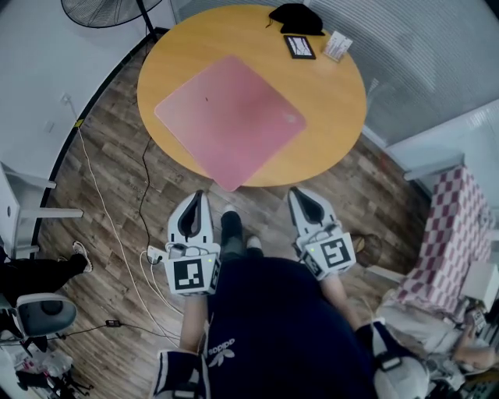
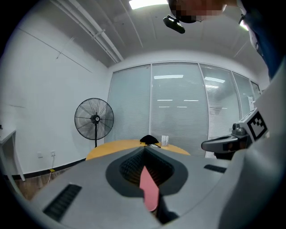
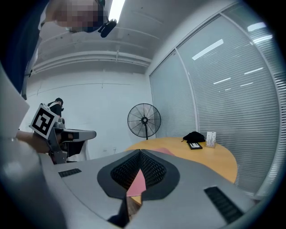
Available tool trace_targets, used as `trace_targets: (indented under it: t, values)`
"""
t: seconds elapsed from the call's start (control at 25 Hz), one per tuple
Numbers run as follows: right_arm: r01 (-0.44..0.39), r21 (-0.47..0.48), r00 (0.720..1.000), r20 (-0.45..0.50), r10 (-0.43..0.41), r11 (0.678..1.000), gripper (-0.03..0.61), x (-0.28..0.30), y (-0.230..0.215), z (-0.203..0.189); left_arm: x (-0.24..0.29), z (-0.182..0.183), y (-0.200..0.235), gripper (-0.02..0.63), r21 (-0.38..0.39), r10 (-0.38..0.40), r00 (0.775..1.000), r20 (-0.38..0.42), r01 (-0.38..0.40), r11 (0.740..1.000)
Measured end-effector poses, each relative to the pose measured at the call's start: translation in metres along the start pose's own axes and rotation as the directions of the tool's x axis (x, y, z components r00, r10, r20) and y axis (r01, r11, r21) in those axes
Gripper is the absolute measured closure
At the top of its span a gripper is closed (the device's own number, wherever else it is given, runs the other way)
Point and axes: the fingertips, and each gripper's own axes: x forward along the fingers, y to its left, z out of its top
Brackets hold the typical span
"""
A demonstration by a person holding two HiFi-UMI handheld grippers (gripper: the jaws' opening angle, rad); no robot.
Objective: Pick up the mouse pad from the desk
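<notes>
A small office room with a wood-plank floor, white walls and a wall of glass with blinds holds a round wooden table (image 1: 331,117), seen from above with the person standing just short of its near edge. The pink mouse pad (image 1: 230,121) lies flat on the table, turned cornerwise, with its near corner reaching the table's near edge and perhaps a little over it. Nothing of the pick-up looks done: the pad is untouched and both tools are held low, near the person's body and clear of the table. The left gripper (image 1: 198,195) has its jaws pressed together with nothing between them, and the right gripper (image 1: 299,192) is closed and empty in the same way; the pink showing through each one's jaw window is the pad lying beyond. What is left, by my reading, is the whole job: bring a gripper to the table, part its jaws, take the pad by an edge and lift it. The near corner looks the easiest place to take hold. At the far edge sit a black cloth-like item (image 1: 296,17), a small dark flat device (image 1: 299,47) and a small white card stand (image 1: 337,45), all well apart from the pad and not in the way. A standing fan (image 1: 101,9), loose cables (image 1: 117,234) on the floor and a checked cloth (image 1: 452,234) lie off to the sides.
</notes>
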Motion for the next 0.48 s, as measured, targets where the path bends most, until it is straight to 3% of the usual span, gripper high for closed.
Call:
trace_targets:
  t: [0.48]
  values:
    - [0.078,0.013,0.997,0.015,-0.078,0.997,0.575,0.092,-0.017,0.028,0.086,0.028,0.074,0.610,0.001,-0.048,0.998,0.043,0.048,0.999]
